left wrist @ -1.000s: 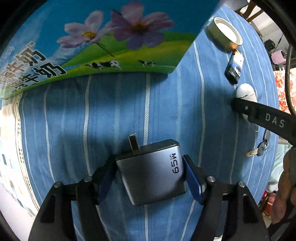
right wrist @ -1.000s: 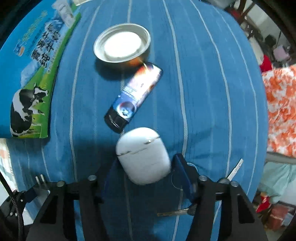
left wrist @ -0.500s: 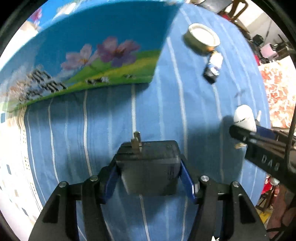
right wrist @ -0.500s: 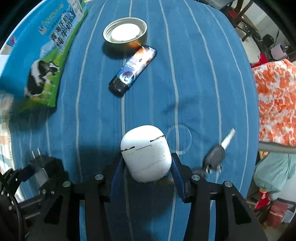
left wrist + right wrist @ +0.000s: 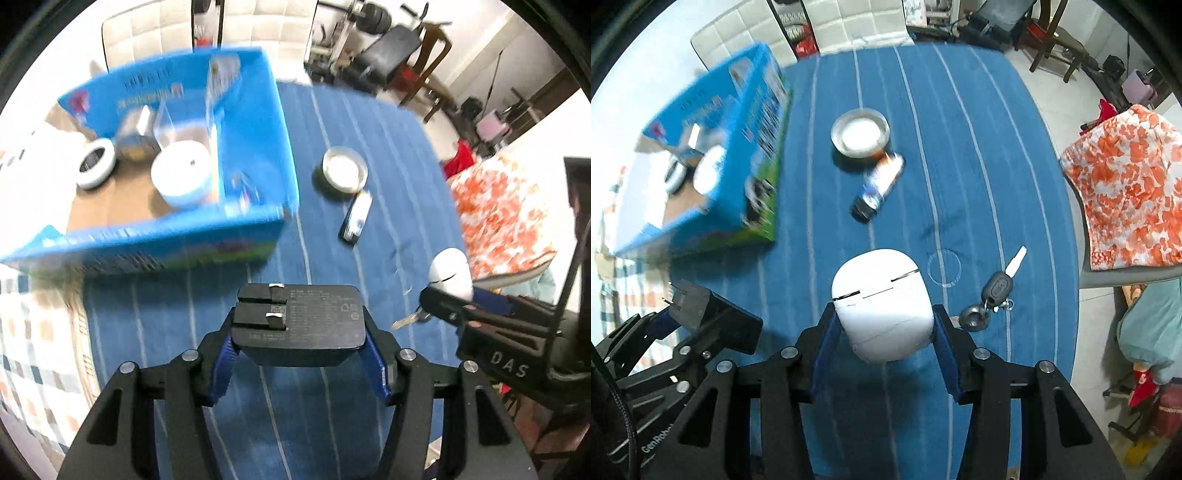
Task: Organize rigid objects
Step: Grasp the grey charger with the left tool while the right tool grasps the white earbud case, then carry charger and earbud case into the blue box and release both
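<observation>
Charger (image 5: 301, 319): dense, stiff, slick; left gripper (image 5: 301, 354) pinches its flanks. Right gripper (image 5: 882, 332) squeezes smooth, light earbud case (image 5: 881, 304).

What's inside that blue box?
Inside the blue box: a white round container, a tape roll, a small carton. The near wall hides whatever lies against it.

Striped blue tablecloth (image 5: 979, 155), orange floral cloth (image 5: 1126, 184), wooden chair (image 5: 424, 62).

One charger (image 5: 301, 319), one earbud case (image 5: 882, 304), one tin (image 5: 860, 133), one lighter (image 5: 879, 186), one key (image 5: 997, 286), one box (image 5: 255, 155), two tape rolls (image 5: 95, 162).
</observation>
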The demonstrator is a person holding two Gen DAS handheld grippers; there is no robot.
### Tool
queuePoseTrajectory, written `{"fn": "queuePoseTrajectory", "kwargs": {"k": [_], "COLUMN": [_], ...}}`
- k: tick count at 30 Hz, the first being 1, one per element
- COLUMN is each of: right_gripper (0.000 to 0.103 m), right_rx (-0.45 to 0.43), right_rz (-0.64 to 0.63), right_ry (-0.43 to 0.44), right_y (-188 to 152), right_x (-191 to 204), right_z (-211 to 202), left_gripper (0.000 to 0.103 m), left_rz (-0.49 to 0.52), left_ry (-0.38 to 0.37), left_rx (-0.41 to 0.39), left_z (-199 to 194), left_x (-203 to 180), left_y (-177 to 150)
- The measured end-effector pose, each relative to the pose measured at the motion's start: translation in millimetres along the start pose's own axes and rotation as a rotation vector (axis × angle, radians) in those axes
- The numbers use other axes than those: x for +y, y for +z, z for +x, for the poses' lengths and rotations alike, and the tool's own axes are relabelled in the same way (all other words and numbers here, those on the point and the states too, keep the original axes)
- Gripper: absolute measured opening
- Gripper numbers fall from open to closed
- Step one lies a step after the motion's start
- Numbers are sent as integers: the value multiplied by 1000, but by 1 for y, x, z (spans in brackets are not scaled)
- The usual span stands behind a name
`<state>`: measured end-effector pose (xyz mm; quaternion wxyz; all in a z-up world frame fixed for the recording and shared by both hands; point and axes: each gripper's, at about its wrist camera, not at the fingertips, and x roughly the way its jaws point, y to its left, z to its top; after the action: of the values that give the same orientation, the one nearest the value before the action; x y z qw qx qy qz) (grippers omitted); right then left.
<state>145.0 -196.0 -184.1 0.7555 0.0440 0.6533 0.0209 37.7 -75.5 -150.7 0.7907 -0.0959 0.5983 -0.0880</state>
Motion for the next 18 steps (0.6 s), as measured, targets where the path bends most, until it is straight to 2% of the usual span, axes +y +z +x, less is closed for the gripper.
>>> {"fn": "queuePoseTrajectory", "kwargs": {"k": [3, 8, 14, 18], "right_gripper": [51, 51, 51, 51], "right_rx": [-53, -154, -248, -264], "right_rz": [-1, -27, -54, -82], "right_ry": [21, 48, 71, 93], "right_y": [19, 42, 68, 83], "right_x": [9, 59, 128, 169], "right_z": [-26, -68, -97, -98], "left_gripper": [56, 56, 56, 56], "left_rz": [3, 10, -17, -35], "left_ry": [-2, 54, 124, 160], "left_rx": [-63, -169, -234, -257], "left_z": [-34, -73, -100, -109], "left_x": [15, 40, 95, 126], "left_y": [17, 49, 72, 83]}}
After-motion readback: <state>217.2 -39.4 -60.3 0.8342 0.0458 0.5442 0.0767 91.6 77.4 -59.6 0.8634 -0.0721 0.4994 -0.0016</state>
